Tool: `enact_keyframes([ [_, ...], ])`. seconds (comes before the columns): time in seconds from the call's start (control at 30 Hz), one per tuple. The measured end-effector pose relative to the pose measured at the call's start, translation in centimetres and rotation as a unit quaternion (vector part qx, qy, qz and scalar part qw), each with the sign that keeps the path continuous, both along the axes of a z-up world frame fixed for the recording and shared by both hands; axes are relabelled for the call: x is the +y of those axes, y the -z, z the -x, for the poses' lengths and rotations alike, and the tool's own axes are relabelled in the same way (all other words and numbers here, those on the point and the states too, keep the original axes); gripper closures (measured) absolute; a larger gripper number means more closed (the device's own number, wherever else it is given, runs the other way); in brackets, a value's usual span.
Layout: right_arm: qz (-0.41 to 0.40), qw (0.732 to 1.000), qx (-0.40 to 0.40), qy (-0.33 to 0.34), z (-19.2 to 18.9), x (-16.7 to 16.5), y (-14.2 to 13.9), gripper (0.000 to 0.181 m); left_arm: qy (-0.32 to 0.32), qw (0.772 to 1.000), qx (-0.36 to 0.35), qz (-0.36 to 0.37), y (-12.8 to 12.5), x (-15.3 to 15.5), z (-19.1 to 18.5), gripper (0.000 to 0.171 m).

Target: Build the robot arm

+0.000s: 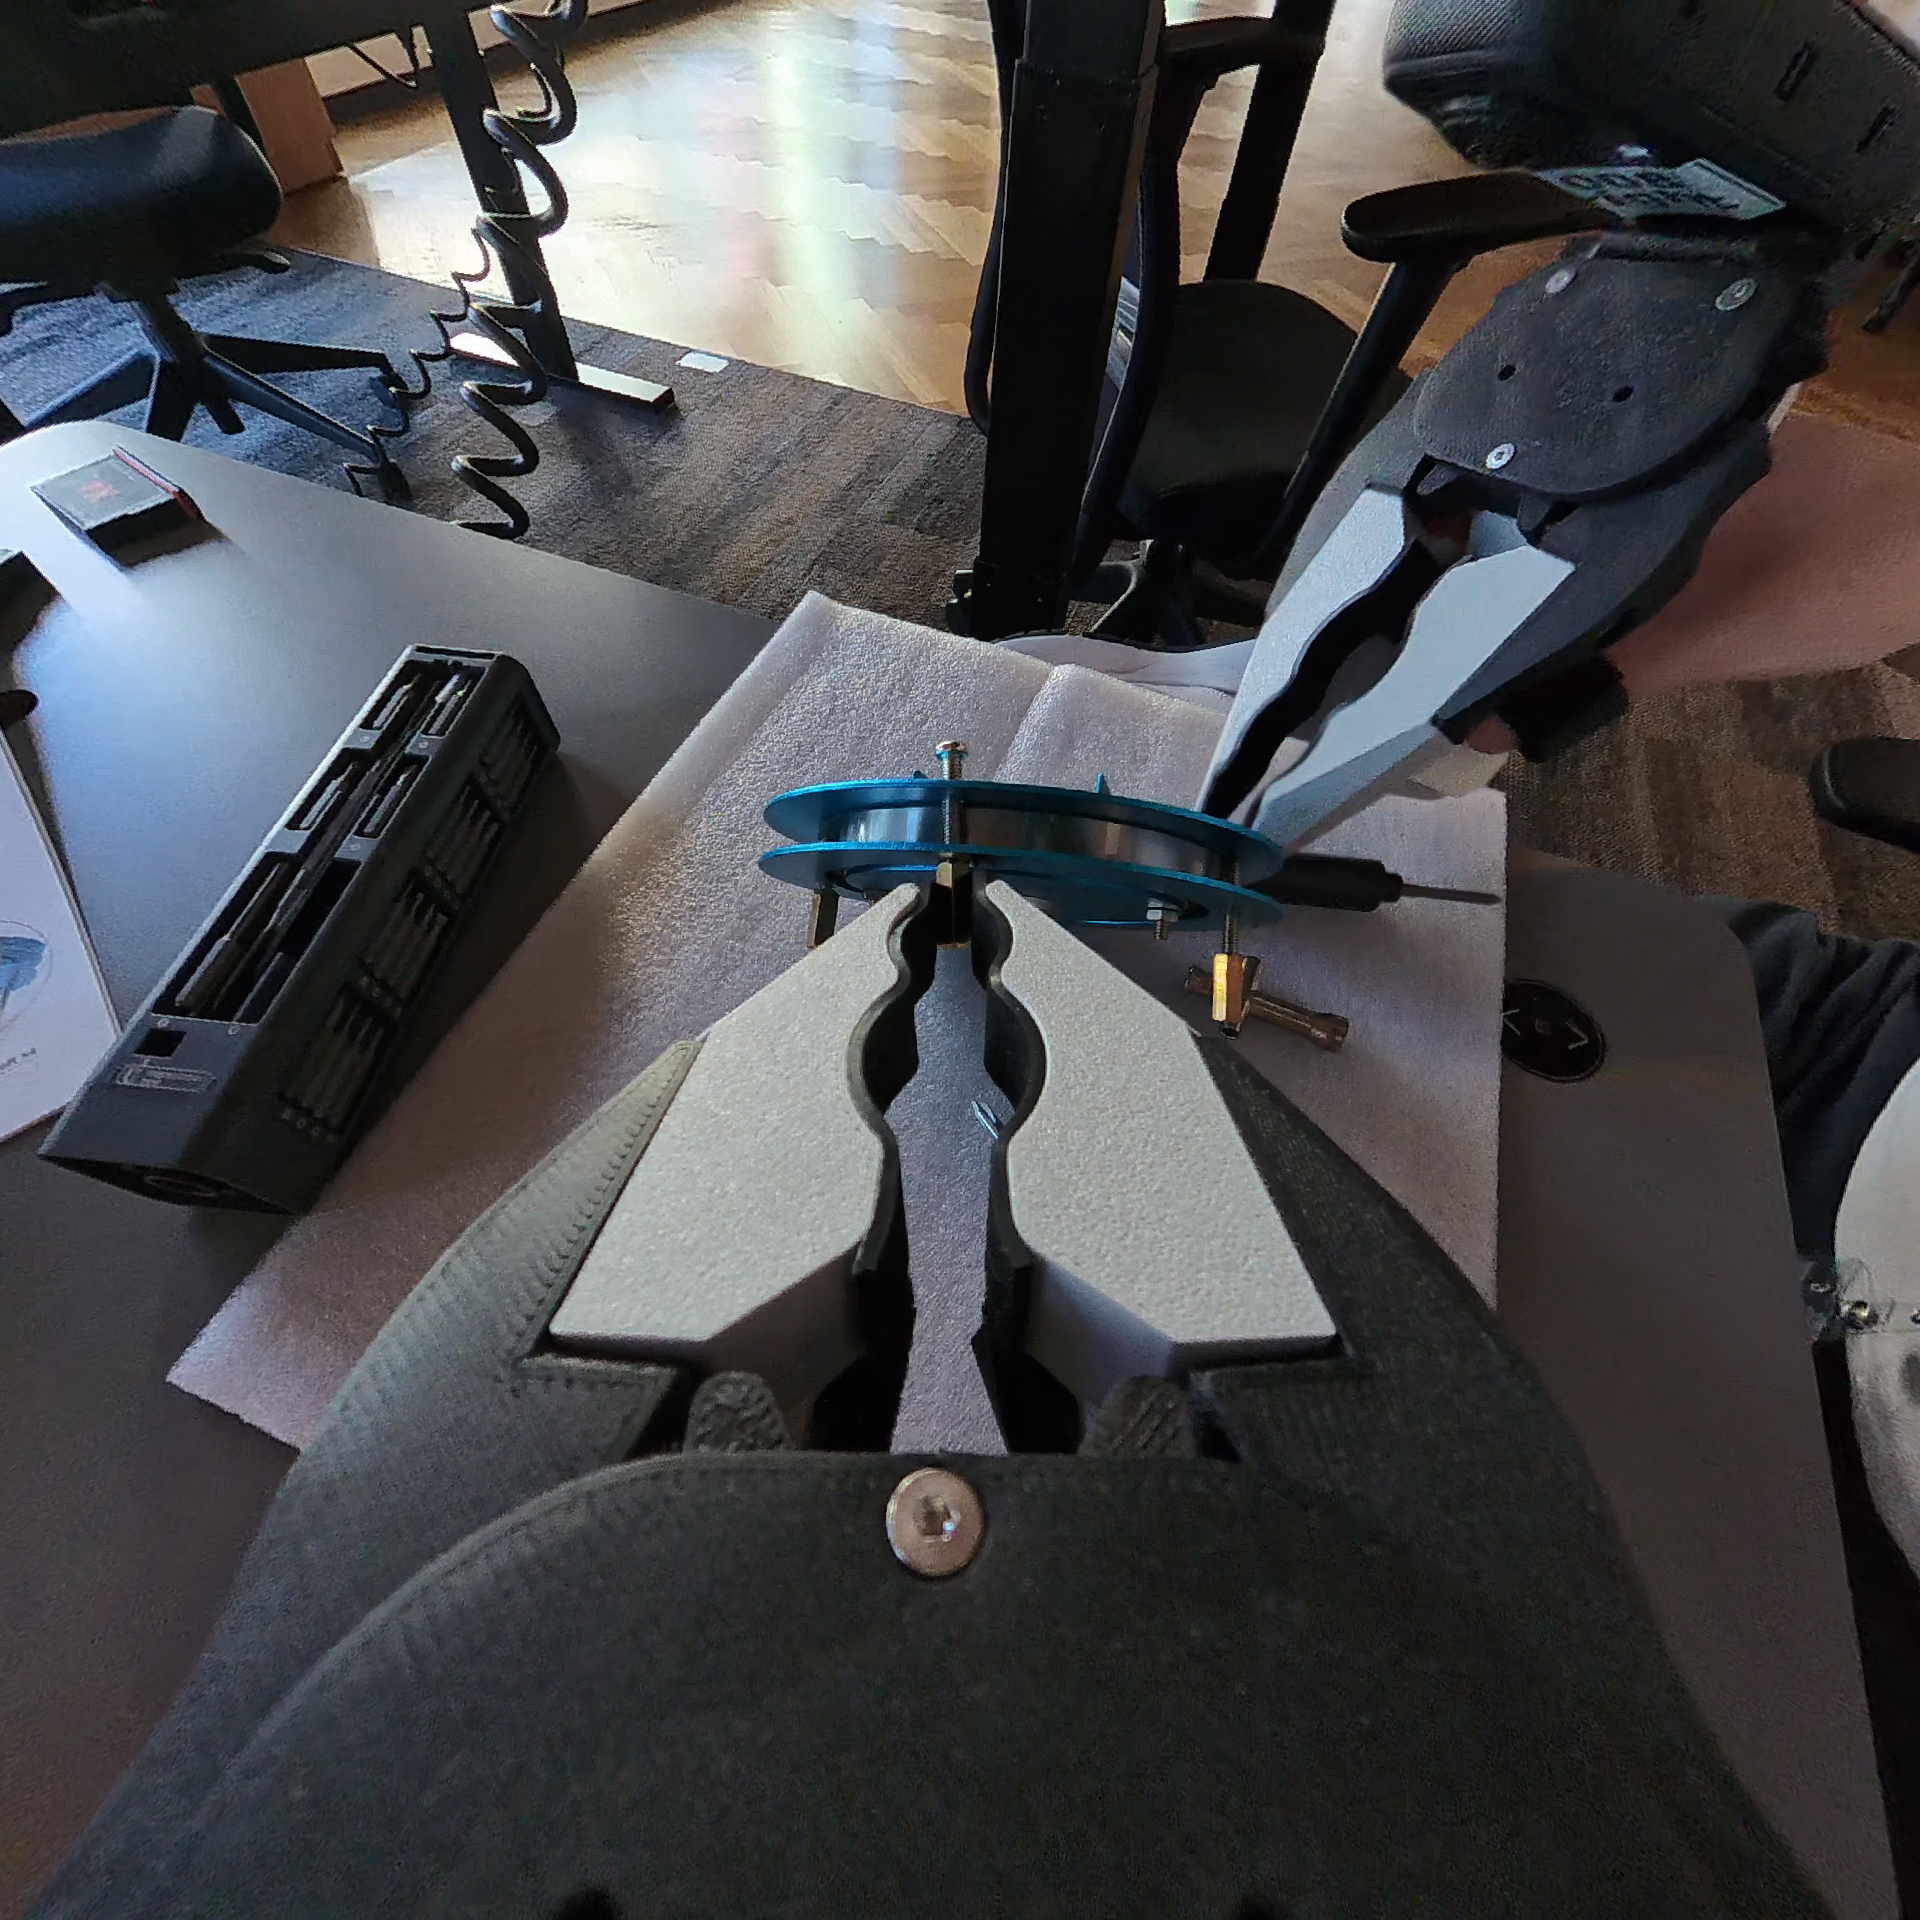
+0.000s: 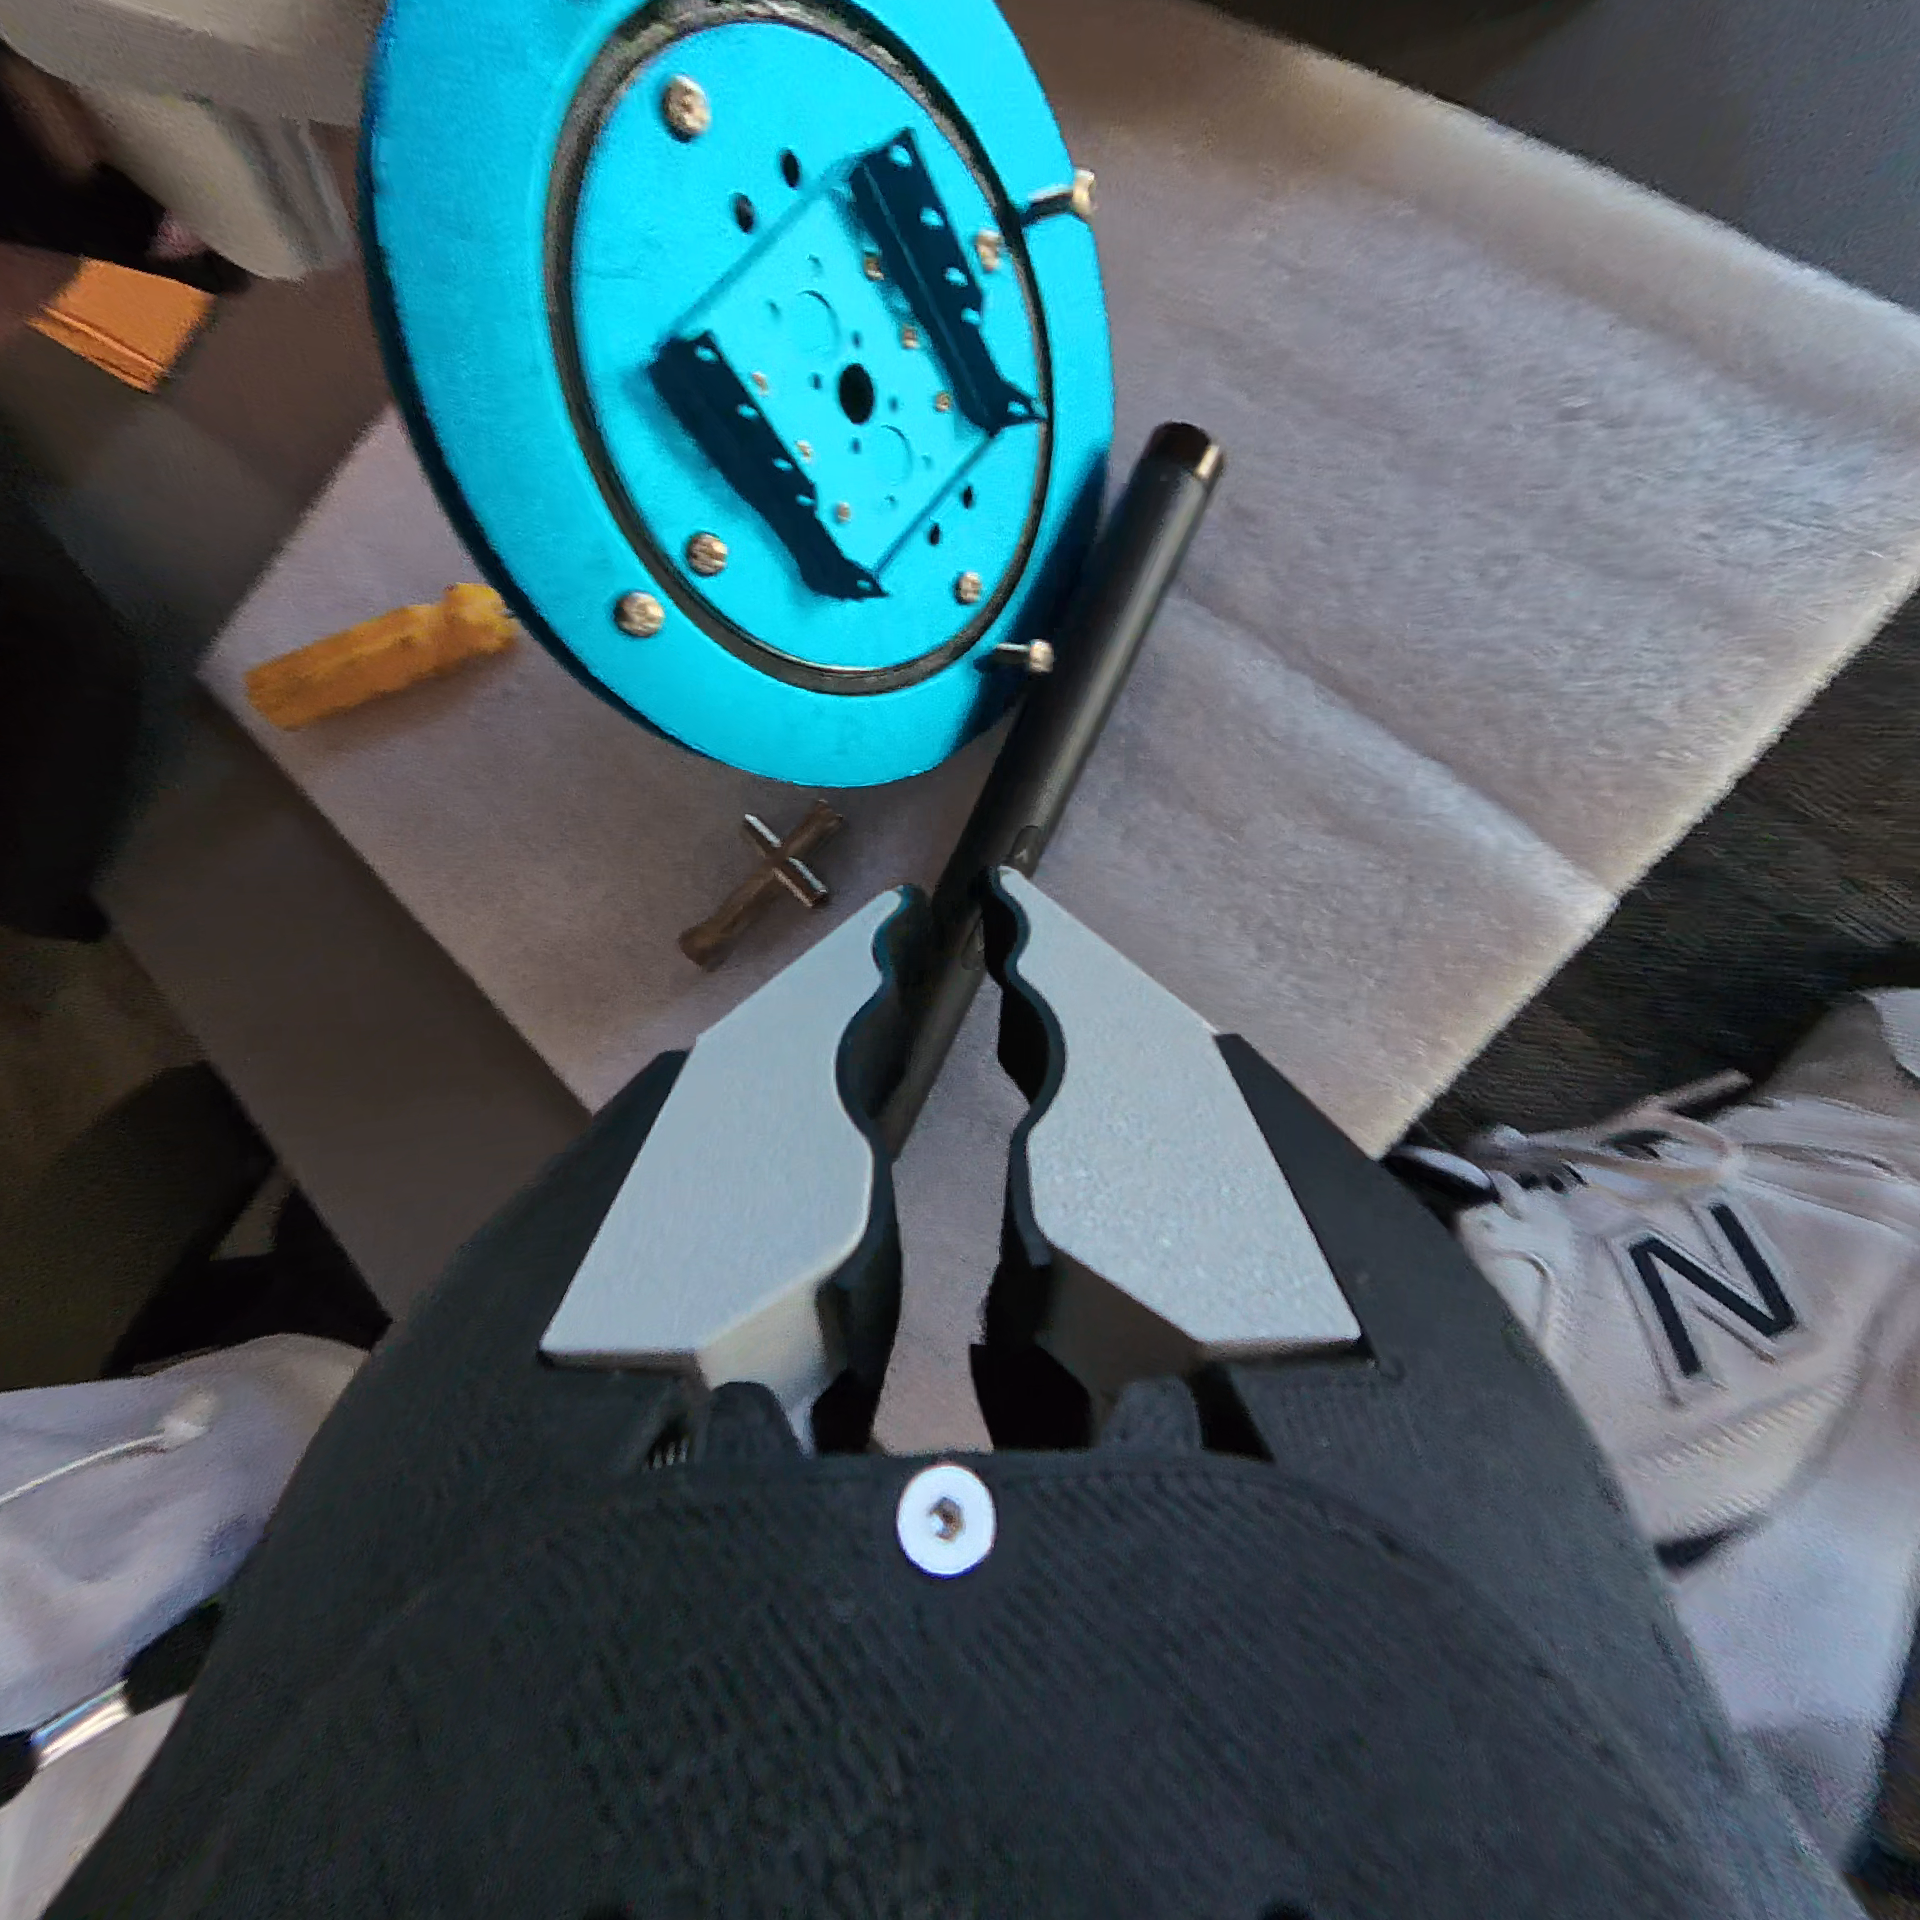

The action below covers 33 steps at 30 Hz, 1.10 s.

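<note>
Left wrist view: the left gripper (image 1: 951,914) has its two grey fingers almost together. They pinch a small brass post (image 1: 950,902) that hangs under the blue round part (image 1: 1023,847). That part is two blue discs, one over the other, with a long screw (image 1: 949,795) going down through both. The blue part stands over a white foam sheet (image 1: 644,935) on a grey table (image 1: 312,665). A brass cross-shaped tool (image 1: 1268,1003) lies on the foam just to the right. A black box of screwdriver bits (image 1: 322,935) sits on the table to the left, open at the top. The right gripper (image 1: 1242,805) comes down from the upper right, and its tips are at the far right edge of the blue discs. A black screwdriver (image 1: 1351,888) pokes out behind the discs there. Black chairs (image 1: 135,197) stand on a wood floor (image 1: 790,177) farther back.

Right wrist view: the right gripper (image 2: 961,899) has its fingers close together, squeezing the black screwdriver (image 2: 1081,665). The screwdriver points up and away, passing just beside the rim of the blue round part (image 2: 727,364). The top of this part shows small silver screws (image 2: 707,551) and a square blue bracket (image 2: 852,384) in the middle. The cross-shaped tool (image 2: 769,883) lies on the foam sheet (image 2: 1455,623) below the disc. A yellow-looking brass piece (image 2: 374,655) lies to the left, blurry. A white shoe (image 2: 1714,1330) shows at the lower right.
</note>
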State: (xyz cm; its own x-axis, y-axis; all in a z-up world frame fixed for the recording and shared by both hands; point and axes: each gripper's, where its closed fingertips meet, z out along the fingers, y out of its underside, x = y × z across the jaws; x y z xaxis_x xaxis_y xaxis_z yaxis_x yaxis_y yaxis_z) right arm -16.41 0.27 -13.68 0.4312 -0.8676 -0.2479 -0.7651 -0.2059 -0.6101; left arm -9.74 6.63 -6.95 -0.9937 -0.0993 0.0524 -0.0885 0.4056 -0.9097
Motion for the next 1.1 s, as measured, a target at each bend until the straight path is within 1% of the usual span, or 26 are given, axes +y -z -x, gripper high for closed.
enact_keyframes([
  [0.03,-0.015,1.000,-0.005,-0.010,0.1,0.3,-0.2,0.169,-0.001,1.000,-0.001,0.000,0.0,0.0,0.0,0.167],
  [0.1,-0.015,1.000,-0.027,0.002,-0.7,-1.1,-0.7,0.167,-0.004,1.000,-0.002,-0.002,0.1,0.1,-0.1,0.167],
  [0.13,-0.032,0.999,-0.040,0.010,-1.4,-1.8,-1.3,0.166,-0.005,1.000,-0.002,-0.003,0.1,0.1,-0.2,0.167],
  [0.17,-0.064,0.997,-0.029,0.019,-1.7,-2.3,-1.5,0.163,-0.006,1.000,-0.002,-0.003,0.1,0.1,-0.2,0.167],
  [0.23,-0.128,0.990,0.056,0.022,-1.6,-2.3,-0.9,0.148,-0.007,1.000,-0.001,-0.003,0.2,0.1,-0.3,0.167],
  [0.27,-0.144,0.984,0.100,0.012,-1.3,-1.9,-0.3,0.142,-0.006,1.000,0.000,-0.003,0.1,0.1,-0.3,0.167],
  [0.3,-0.148,0.981,0.124,-0.001,-1.1,-1.3,0.3,0.140,-0.006,1.000,0.001,-0.002,0.2,0.1,-0.3,0.167],
  [0.33,-0.134,0.982,0.134,-0.007,-1.1,-1.0,0.8,0.139,-0.007,1.000,0.000,-0.003,0.2,0.1,-0.3,0.167],
  [0.37,-0.115,0.986,0.124,-0.006,-1.5,-1.1,0.8,0.144,-0.008,1.000,-0.001,-0.004,0.2,0.2,-0.3,0.167],
  [0.4,-0.104,0.988,0.117,-0.007,-1.7,-0.9,0.5,0.145,-0.008,1.000,-0.002,-0.004,0.2,0.2,-0.4,0.167],
  [0.43,-0.095,0.988,0.124,-0.017,-1.4,-0.5,0.5,0.163,-0.009,1.000,-0.002,-0.004,0.2,0.2,-0.4,0.167],
  [0.5,-0.041,0.989,0.140,-0.038,-0.7,0.1,1.0,0.162,-0.009,1.000,-0.003,-0.003,0.2,0.1,-0.4,0.167],
  [0.57,0.003,0.988,0.154,-0.034,-0.4,0.1,1.1,0.162,-0.009,1.000,-0.004,-0.005,0.2,0.2,-0.4,0.167],
  [0.63,0.018,0.984,0.177,-0.014,-0.3,-0.4,1.0,0.164,-0.009,1.000,-0.008,-0.006,0.2,0.2,-0.4,0.167],
  [0.73,0.044,0.986,0.153,0.052,-1.4,-2.9,0.6,0.167,-0.010,1.000,-0.008,-0.006,0.2,0.2,-0.4,0.167],
  [0.77,0.049,0.985,0.146,0.072,-1.6,-3.6,0.4,0.169,-0.010,1.000,-0.007,-0.006,0.2,0.1,-0.4,0.167],
  [0.8,0.044,0.986,0.141,0.083,-1.8,-3.8,0.1,0.181,-0.011,1.000,-0.007,-0.006,0.2,0.1,-0.4,0.167],
  [0.87,0.004,0.987,0.139,0.080,-1.8,-2.5,-0.5,0.181,-0.011,1.000,-0.007,-0.007,0.3,0.1,-0.5,0.167],
  [0.93,-0.015,0.985,0.170,0.041,-0.8,-0.9,-0.2,0.180,-0.012,1.000,-0.010,-0.008,0.3,0.2,-0.4,0.167],
  [0.97,-0.010,0.984,0.174,0.030,-0.6,-0.8,-0.2,0.170,-0.012,1.000,-0.010,-0.008,0.3,0.2,-0.5,0.167],
  [1.07,-0.031,0.993,0.110,0.006,-1.2,-0.9,-2.3,0.171,-0.016,1.000,-0.009,-0.009,0.4,0.3,-0.6,0.167],
  [1.1,-0.016,0.997,0.082,0.000,-1.5,-1.8,-2.8,0.165,-0.018,1.000,-0.008,-0.010,0.4,0.3,-0.7,0.167],
])
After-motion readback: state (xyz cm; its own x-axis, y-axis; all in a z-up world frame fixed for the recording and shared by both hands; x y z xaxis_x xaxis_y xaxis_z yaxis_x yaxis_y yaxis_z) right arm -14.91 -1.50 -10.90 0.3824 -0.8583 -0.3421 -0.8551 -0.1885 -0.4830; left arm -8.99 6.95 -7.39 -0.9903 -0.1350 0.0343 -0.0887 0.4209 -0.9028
